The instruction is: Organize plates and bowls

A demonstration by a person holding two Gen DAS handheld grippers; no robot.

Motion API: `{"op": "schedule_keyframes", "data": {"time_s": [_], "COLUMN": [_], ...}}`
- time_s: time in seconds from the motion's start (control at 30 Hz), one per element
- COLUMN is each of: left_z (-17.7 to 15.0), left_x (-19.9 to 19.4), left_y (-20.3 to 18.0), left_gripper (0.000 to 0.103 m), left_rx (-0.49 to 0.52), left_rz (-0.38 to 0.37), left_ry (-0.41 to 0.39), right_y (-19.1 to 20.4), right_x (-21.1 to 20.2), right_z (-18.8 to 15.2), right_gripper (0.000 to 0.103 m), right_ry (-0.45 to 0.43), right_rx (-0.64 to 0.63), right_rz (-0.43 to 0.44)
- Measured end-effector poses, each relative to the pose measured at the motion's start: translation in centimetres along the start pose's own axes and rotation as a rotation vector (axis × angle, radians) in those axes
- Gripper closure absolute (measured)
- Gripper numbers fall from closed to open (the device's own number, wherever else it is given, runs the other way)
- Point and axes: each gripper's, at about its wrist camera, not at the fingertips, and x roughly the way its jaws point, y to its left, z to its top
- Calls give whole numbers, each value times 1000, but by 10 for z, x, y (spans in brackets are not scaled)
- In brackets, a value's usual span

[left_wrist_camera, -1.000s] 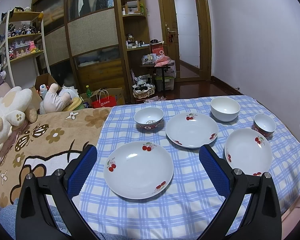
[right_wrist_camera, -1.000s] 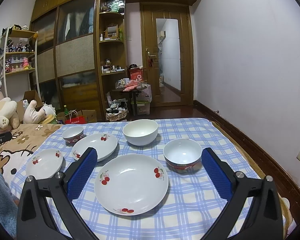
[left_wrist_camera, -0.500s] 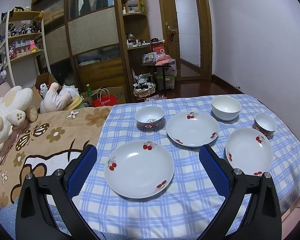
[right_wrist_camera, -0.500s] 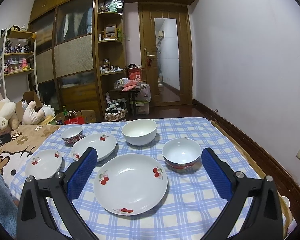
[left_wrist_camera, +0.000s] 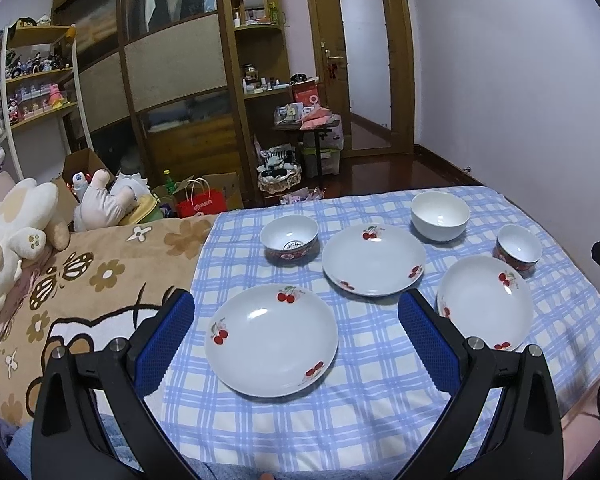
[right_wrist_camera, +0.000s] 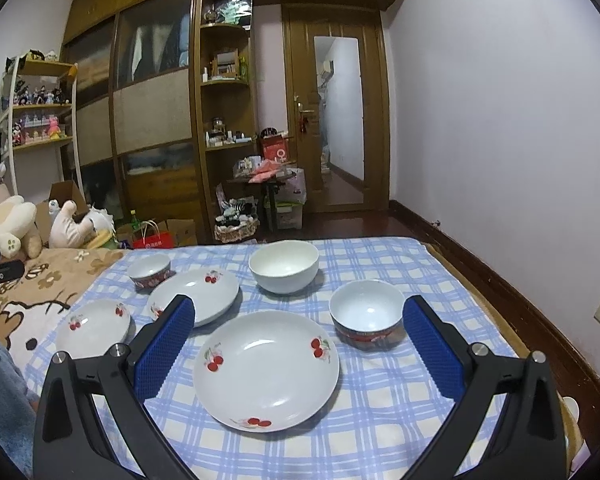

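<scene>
Three white cherry-print plates lie on a blue checked cloth (left_wrist_camera: 380,392): a near left plate (left_wrist_camera: 271,340), a middle plate (left_wrist_camera: 374,259) and a right plate (left_wrist_camera: 485,307). Behind them stand a red-banded bowl (left_wrist_camera: 290,234), a plain white bowl (left_wrist_camera: 440,216) and a second red-banded bowl (left_wrist_camera: 518,246). My left gripper (left_wrist_camera: 296,340) is open above the near left plate, holding nothing. In the right wrist view my right gripper (right_wrist_camera: 298,344) is open over the right plate (right_wrist_camera: 266,370), with the red-banded bowl (right_wrist_camera: 367,314) and white bowl (right_wrist_camera: 283,266) beyond it.
A brown cartoon blanket (left_wrist_camera: 72,292) with plush toys (left_wrist_camera: 12,240) covers the surface left of the cloth. The cloth's right edge (right_wrist_camera: 500,344) drops to a wooden floor by the wall. Wardrobe, shelves and a door stand at the back.
Both grippers have drifted slightly; the dishes sit a touch higher in the left view. No dish has moved and both grippers stay open.
</scene>
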Motion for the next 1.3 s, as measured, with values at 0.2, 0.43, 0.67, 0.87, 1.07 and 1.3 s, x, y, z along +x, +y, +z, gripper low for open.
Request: {"op": "schedule_keyframes", "data": {"time_s": [0.2,0.43,0.67,0.87,1.07,1.3], "left_z": [21,42,61,66,72,55], "left_x": [2,17,42,65,92,132], "left_y": [-6,-27,-50,-77,-103,-128], "left_gripper": [3,3,3,3,3,3], "left_rx": [-25,-9,-19,27,51,79], "left_rz": [8,-24,-84,-116,-138,-152], "left_ry": [-4,6,45,84,119,181], "right_y": [-3,-5,-9,-17,-25,-39], "right_x": [0,10,30,47,65,96], "right_z": [11,26,32,29,23,3], "right_gripper": [0,0,0,0,0,0], "right_ry": [5,-4,9,42,69,160], "right_rx": [-6,3,23,50,54,101], "right_rz": [-38,-53,-68,-76,-89,-90]}}
